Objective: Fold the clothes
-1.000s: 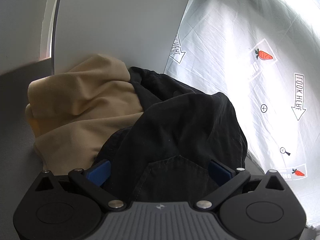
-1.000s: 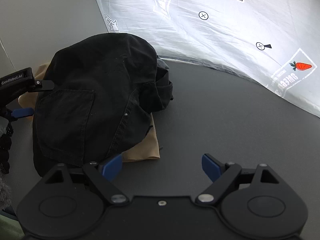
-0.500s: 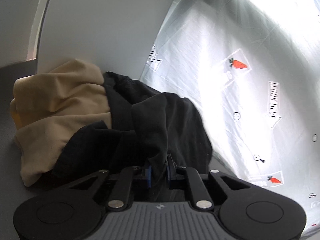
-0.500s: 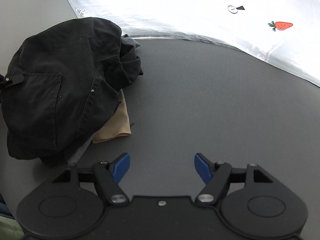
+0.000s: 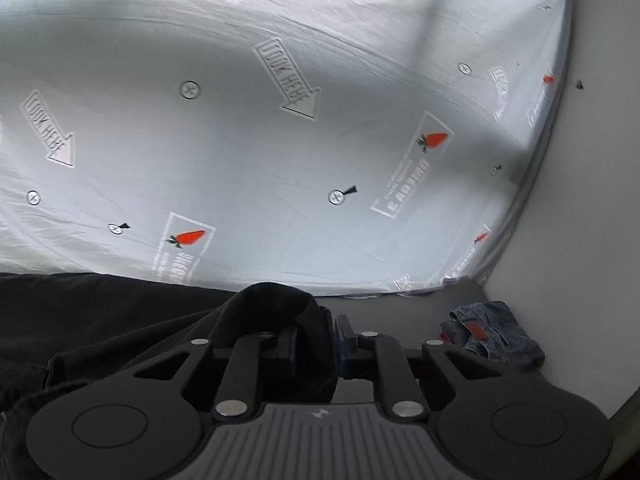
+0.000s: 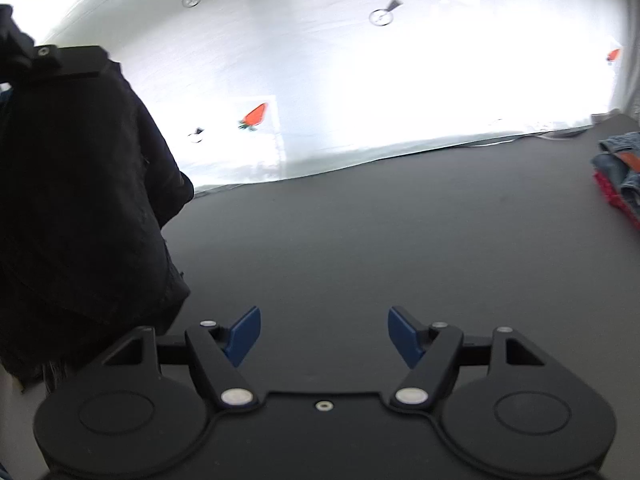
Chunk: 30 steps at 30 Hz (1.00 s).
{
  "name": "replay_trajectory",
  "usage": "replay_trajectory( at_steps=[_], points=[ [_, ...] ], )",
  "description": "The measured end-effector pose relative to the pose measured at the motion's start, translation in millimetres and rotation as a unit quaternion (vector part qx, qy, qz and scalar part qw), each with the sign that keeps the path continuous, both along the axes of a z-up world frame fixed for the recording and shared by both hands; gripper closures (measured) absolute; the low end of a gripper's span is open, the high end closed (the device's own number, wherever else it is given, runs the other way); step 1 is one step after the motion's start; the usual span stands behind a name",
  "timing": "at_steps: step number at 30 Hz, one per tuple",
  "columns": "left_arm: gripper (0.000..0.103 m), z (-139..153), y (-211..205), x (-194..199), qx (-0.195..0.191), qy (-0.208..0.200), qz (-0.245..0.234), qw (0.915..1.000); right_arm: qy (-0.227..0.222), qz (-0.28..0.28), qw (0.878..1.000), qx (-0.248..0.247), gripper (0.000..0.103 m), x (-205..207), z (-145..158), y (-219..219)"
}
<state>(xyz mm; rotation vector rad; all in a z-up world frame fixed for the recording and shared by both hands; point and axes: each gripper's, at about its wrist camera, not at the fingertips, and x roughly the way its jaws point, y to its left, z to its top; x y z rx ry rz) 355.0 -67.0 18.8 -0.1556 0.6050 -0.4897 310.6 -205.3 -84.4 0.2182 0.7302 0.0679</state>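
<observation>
A black garment [image 5: 100,320] hangs from my left gripper [image 5: 316,338], which is shut on a bunched fold of it. In the right wrist view the same black garment [image 6: 80,220] hangs lifted at the left, above the dark grey table [image 6: 380,240], with part of the left gripper's body [image 6: 60,62] at its top. My right gripper [image 6: 324,334] is open low over the table, to the right of the cloth, with nothing between its blue pads.
A folded pile of blue denim [image 5: 496,334] lies at the table's right end by the wall; in the right wrist view the denim [image 6: 622,160] sits over a red cloth [image 6: 616,196]. A white printed sheet [image 5: 280,140] with carrots and arrows hangs behind the table.
My left gripper shut on the black garment, lifted it off the tan cloth and swung right. My right gripper swung right too, still open; the tan cloth left view.
</observation>
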Motion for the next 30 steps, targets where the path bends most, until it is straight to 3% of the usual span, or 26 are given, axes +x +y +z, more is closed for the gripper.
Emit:
replay_trajectory(
  at_steps=[1,3,5,7,8,12,16,19,23,27,30],
  points=[
    [0.051,-13,-40,6,0.016,0.028,-0.032,0.999,-0.006,-0.024,1.0,-0.007,0.028,-7,3,-28],
    [0.05,-39,-107,12,0.049,0.082,-0.088,0.9915,0.002,-0.077,0.996,-0.035,0.024,-20,-2,-77],
    [0.048,-48,-129,-1,0.055,0.078,-0.105,0.9899,0.021,-0.125,0.99,-0.057,0.024,-32,-9,-121],
    [0.02,-55,-130,-13,0.07,0.067,-0.106,0.9896,0.041,-0.14,0.987,-0.069,0.024,-38,-18,-141],
    [0.015,-61,-123,-16,0.082,0.068,-0.094,0.9899,0.048,-0.137,0.987,-0.073,0.024,-39,-22,-142],
    [0.014,-88,-84,-11,0.141,0.114,-0.009,0.9835,0.075,-0.125,0.985,-0.089,0.023,-45,-38,-148],
    [0.014,-106,-26,-8,0.209,0.138,0.08,0.9648,0.094,-0.093,0.987,-0.086,0.02,-36,-52,-134],
    [0.013,-115,24,-9,0.245,0.169,0.141,0.9442,0.091,-0.047,0.991,-0.087,0.017,-15,-55,-94],
    [0.013,-127,86,-3,0.235,0.209,0.211,0.9254,0.085,0.026,0.989,-0.116,0.014,21,-60,-48],
    [0.013,-137,128,12,0.2,0.248,0.255,0.9131,0.088,0.067,0.985,-0.129,0.012,51,-58,-14],
    [0.013,-150,145,17,0.19,0.269,0.258,0.9086,0.081,0.103,0.972,-0.195,0.012,59,-61,16]
  ],
)
